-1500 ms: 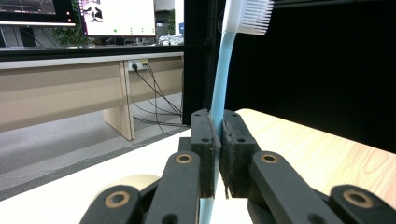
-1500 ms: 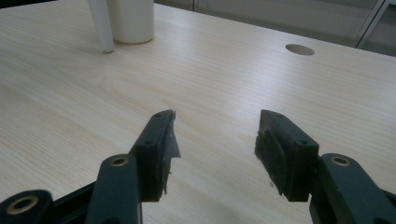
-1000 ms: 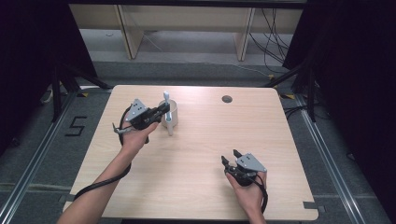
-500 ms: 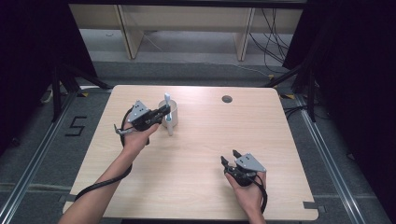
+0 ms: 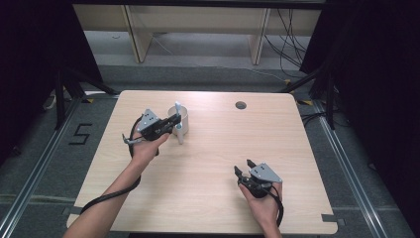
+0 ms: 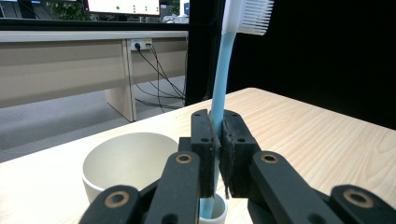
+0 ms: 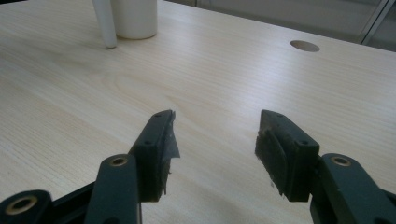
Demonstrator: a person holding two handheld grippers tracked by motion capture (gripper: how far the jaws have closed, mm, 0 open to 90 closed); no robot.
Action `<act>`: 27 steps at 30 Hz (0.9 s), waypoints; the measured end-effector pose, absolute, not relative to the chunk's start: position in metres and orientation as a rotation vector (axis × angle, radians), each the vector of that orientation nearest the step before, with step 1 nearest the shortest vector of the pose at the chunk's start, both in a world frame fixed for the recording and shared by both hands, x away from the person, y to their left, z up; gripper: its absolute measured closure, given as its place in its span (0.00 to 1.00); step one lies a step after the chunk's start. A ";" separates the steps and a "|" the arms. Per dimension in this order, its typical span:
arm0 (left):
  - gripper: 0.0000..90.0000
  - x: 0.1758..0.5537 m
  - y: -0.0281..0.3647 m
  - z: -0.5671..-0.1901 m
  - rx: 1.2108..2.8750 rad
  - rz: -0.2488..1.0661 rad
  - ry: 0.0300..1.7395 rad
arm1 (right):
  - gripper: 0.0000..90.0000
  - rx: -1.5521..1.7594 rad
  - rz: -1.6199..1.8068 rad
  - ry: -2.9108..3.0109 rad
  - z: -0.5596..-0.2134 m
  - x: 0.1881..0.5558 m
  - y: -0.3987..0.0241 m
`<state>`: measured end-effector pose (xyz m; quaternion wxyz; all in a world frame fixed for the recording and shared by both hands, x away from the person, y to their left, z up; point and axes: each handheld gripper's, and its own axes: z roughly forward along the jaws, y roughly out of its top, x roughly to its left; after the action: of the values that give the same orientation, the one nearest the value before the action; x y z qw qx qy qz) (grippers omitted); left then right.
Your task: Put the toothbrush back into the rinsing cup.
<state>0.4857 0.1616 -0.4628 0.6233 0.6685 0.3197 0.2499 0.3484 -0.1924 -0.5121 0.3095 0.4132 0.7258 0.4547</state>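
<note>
While my left gripper [image 6: 217, 154] pinched the blue toothbrush [image 6: 223, 79] upright by its handle, bristles up, beside the white cup [image 6: 123, 161] on the table [image 5: 208, 163], my right gripper [image 7: 215, 149] rested well apart near the front edge, jaws spread and holding nothing.

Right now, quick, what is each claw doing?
Left claw: closed on the toothbrush, held upright beside the cup.
Right claw: open, holding nothing, over the table.
</note>
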 end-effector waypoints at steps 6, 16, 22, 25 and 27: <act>0.93 0.485 0.161 -0.467 1.542 0.569 0.744 | 0.52 1.087 1.194 1.918 -0.512 0.349 -0.193; 0.93 0.486 0.159 -0.472 1.554 0.562 0.749 | 0.52 1.093 1.195 1.921 -0.513 0.348 -0.192; 0.93 0.486 0.159 -0.474 1.573 0.557 0.754 | 0.52 1.089 1.196 1.920 -0.513 0.349 -0.192; 0.92 0.486 0.160 -0.475 1.584 0.555 0.756 | 0.52 1.092 1.197 1.922 -0.513 0.348 -0.192; 0.90 0.486 0.161 -0.475 1.588 0.558 0.753 | 0.52 1.092 1.197 1.922 -0.513 0.348 -0.192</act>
<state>0.4862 0.1613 -0.4750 0.6042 0.6863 0.3252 0.2411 0.3484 -0.1921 -0.5128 0.3087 0.4133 0.7272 0.4529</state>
